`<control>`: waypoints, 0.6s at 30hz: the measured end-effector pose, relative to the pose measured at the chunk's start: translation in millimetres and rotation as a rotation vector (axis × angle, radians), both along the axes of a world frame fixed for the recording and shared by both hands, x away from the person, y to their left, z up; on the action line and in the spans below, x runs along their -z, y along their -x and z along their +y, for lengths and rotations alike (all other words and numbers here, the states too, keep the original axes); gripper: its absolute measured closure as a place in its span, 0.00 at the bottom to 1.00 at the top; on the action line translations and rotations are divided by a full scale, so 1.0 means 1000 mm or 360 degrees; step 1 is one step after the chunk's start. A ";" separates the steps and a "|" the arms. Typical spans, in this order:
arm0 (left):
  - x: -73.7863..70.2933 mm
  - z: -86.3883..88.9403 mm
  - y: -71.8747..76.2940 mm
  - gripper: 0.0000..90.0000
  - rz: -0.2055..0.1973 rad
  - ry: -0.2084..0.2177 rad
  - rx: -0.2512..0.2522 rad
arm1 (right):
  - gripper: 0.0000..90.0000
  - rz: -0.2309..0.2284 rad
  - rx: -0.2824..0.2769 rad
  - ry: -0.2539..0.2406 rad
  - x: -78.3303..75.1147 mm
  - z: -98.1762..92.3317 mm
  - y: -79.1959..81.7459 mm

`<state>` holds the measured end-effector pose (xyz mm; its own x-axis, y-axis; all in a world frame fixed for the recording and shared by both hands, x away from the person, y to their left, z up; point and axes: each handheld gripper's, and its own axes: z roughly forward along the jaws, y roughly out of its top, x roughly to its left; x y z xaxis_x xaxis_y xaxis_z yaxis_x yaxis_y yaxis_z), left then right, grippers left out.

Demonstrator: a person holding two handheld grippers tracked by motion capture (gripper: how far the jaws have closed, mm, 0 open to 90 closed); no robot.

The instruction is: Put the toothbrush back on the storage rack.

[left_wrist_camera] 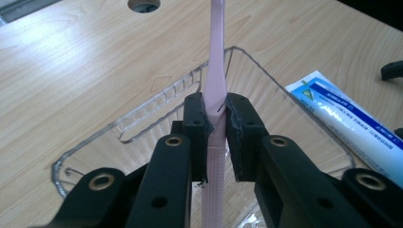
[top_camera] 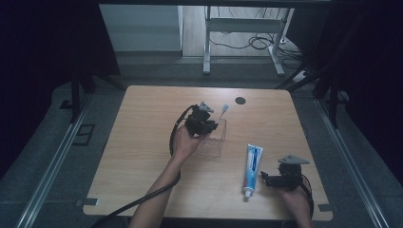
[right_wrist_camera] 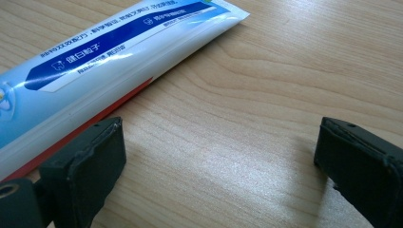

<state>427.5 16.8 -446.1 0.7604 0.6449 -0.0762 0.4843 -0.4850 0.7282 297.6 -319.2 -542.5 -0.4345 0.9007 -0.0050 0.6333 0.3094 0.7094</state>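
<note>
A pale pink toothbrush [left_wrist_camera: 215, 95] is clamped between the pads of my left gripper [left_wrist_camera: 216, 128], which is shut on its handle. The brush hangs over a clear plastic box [left_wrist_camera: 142, 118] near the table's middle. From above, the left gripper [top_camera: 205, 124] sits at the clear box [top_camera: 213, 142], and the toothbrush [top_camera: 224, 110] sticks out past its far rim. A white and blue toothpaste tube [top_camera: 252, 169] lies flat at the front right. My right gripper [top_camera: 267, 180] rests just right of it, open, with bare wood between its pads [right_wrist_camera: 92, 166]. The toothpaste tube [right_wrist_camera: 109, 52] lies beside its left pad.
The wooden table [top_camera: 142, 142] has a round dark hole [top_camera: 240, 100] near its far edge. Black cables trail from both grippers toward the front edge. Beyond the table stands a metal desk frame [top_camera: 242, 42] with cords on the floor.
</note>
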 end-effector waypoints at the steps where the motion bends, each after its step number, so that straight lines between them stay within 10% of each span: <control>1: 0.002 -0.001 0.000 0.88 0.0004 -0.0008 0.0005 | 0.03 0.0000 0.0000 0.0000 0.000 0.000 0.000; 18: 0.008 -0.009 0.000 0.87 0.0018 -0.0069 0.0014 | 0.03 0.0000 -0.0001 0.0000 0.000 0.000 0.000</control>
<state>427.4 7.9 -454.6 0.7653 0.6411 -0.0572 0.4881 -0.5201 0.7009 297.7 -319.2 -542.6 -0.4348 0.9005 -0.0050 0.6332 0.3097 0.7094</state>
